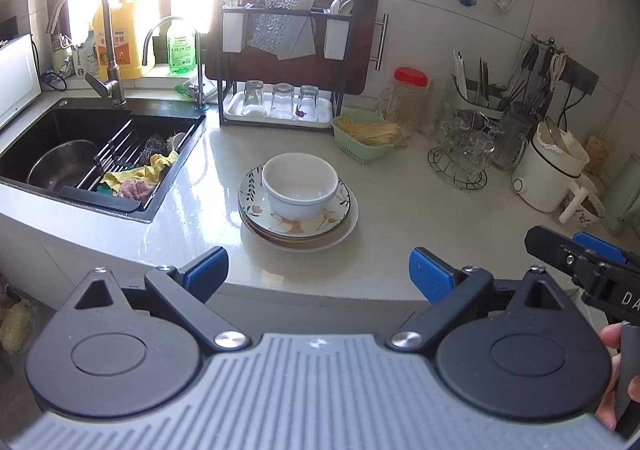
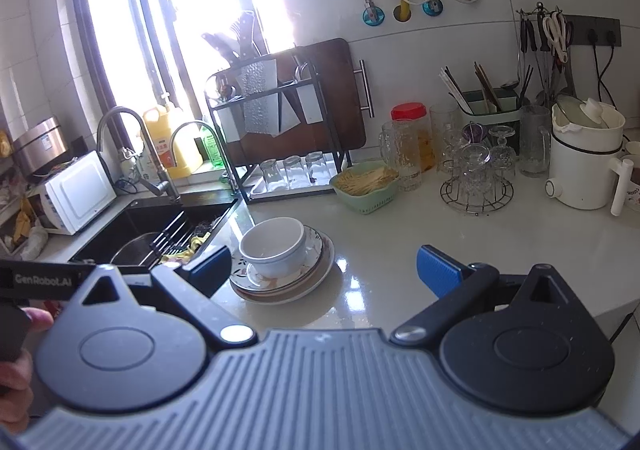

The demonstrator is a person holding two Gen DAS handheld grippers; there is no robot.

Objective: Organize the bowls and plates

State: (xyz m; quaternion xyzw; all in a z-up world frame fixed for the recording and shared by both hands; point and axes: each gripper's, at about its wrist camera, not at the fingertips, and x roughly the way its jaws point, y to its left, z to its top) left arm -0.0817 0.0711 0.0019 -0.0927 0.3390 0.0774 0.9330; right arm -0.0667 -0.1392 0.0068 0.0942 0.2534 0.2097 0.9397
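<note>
A white bowl [image 1: 300,185] [image 2: 274,246] sits upright on a stack of plates [image 1: 340,228] [image 2: 316,270]; the top plate is floral. The stack stands on the pale countertop [image 1: 400,209] [image 2: 400,250] right of the sink. My left gripper [image 1: 318,274] is open, held back from the counter's front edge, with nothing between its blue pads. My right gripper [image 2: 324,270] is open too, also short of the stack and empty. The right gripper's black body [image 1: 592,270] shows at the right edge of the left wrist view.
A black sink [image 1: 52,121] [image 2: 148,217] holds a steel pot, a rack and cloths. Behind the stack stand a dish rack with upturned glasses [image 1: 280,101] [image 2: 294,173], a green basket [image 1: 368,137] [image 2: 366,183], glassware on a wire stand [image 1: 464,153] [image 2: 476,173] and a white kettle [image 1: 548,173] [image 2: 584,165].
</note>
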